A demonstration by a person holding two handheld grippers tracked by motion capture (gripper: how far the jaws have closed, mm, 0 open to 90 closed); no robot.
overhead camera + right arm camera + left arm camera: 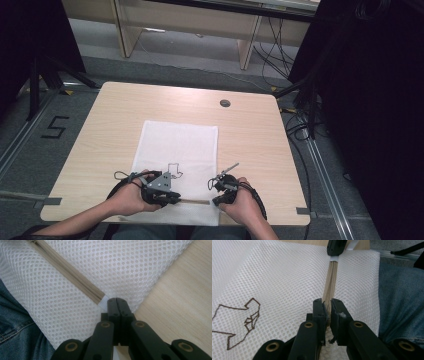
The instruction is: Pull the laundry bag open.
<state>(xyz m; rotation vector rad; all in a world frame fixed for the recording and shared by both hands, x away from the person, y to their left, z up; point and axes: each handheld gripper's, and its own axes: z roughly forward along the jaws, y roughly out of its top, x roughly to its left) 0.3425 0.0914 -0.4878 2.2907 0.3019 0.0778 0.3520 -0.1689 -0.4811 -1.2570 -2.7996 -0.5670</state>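
A white mesh bag lies flat on the wooden table, with its beige zipper running along the near edge. My left gripper is shut on the zipper, and the beige strip shows between its jaws. It sits at the bag's near-left part. My right gripper is shut on the small white tab at the zipper's end, at the bag's near-right corner. In the left gripper view the right gripper shows at the zipper's far end.
A brown stitched outline figure marks the bag near the left gripper. A round cable hole sits at the table's far side. The person's jeans lie just past the near edge. Black stands and cables crowd the floor to the right.
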